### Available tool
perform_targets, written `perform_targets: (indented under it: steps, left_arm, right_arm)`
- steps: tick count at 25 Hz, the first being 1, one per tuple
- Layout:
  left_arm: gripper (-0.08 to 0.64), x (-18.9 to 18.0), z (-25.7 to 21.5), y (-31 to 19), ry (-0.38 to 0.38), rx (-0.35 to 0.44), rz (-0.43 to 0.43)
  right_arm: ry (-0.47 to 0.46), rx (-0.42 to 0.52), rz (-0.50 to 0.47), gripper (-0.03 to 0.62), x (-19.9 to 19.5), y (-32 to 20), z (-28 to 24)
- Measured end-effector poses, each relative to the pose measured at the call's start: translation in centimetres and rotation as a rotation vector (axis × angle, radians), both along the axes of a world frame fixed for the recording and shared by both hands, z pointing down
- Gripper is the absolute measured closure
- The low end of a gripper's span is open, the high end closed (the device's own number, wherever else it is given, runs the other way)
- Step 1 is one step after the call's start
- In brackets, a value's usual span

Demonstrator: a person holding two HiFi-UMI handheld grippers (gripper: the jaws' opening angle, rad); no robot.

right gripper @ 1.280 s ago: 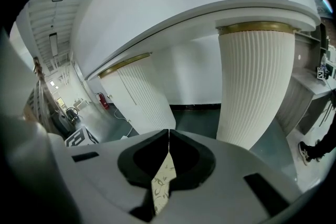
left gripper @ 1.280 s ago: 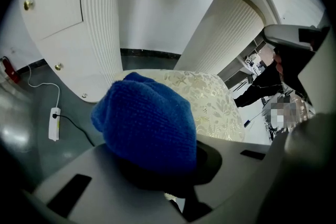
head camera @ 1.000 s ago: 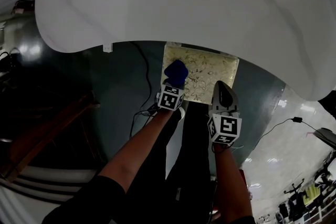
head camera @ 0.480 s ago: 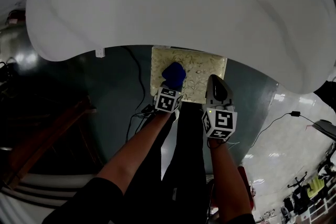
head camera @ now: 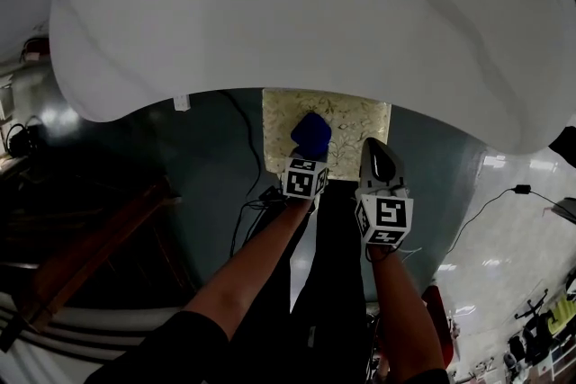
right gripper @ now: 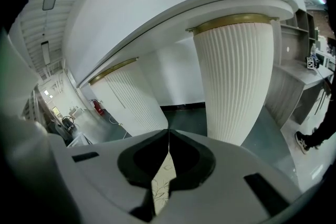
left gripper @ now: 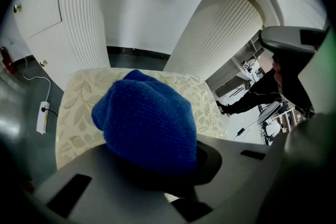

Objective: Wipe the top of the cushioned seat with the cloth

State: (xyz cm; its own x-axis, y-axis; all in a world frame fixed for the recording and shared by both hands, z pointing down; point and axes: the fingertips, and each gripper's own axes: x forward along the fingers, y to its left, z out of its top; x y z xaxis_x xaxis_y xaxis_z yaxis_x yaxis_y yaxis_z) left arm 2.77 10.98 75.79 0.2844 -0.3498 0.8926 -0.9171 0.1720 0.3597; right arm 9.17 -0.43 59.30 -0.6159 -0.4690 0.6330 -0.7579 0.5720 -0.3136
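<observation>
The cushioned seat [head camera: 346,123] is cream with a leaf pattern and sits under the edge of a big white table; it also fills the middle of the left gripper view [left gripper: 79,107]. A bunched blue cloth [head camera: 311,133] [left gripper: 147,120] is clamped in my left gripper [head camera: 309,156] [left gripper: 157,165], over the seat's near left part. My right gripper [head camera: 382,159] is at the seat's near right edge, its jaws [right gripper: 167,139] closed together with nothing between them; a sliver of seat fabric [right gripper: 164,178] shows below them.
The white tabletop [head camera: 315,13] overhangs the seat's far side. Fluted white pedestals [right gripper: 239,81] [left gripper: 226,34] stand behind. A black cable [head camera: 247,130] and a white power strip [left gripper: 42,117] lie on the dark floor to the left. A person's leg [left gripper: 247,102] shows far right.
My left gripper and the blue cloth have shifted to the right across the seat's near part. The right gripper has stayed at the near right edge, shut.
</observation>
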Motion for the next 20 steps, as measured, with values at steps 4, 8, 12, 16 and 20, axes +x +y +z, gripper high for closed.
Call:
perform_targets:
  steps: [4,8,12,16,20]
  left_arm:
    - [0.520,0.9,-0.1,-0.6,-0.004,0.007,0.030]
    - [0.520,2.5,-0.2,-1.2,0.008,0.007,0.068]
    - [0.520,4.2,0.0,-2.1,0.013,0.012,0.112]
    - [0.520,5.2,0.0,-2.6,0.044,0.003,0.074]
    - [0.520,5.9,-0.2,-2.7,0.060,-0.007,0.064]
  right_arm:
    - [-0.017,-0.028,0.071,0.555,1.0,-0.2,0.3]
    - [-0.037,-0.052,0.137,0.555,2.5,-0.9,0.5]
    - [-0.034,-0.045,0.151,0.555,3.4,-1.8,0.6]
    - [-0.030,-0.047,0.175,0.555,4.2,-2.2,0.7]
    - [-0.034,-0.051,0.173,0.555,4.2,-2.1,0.6]
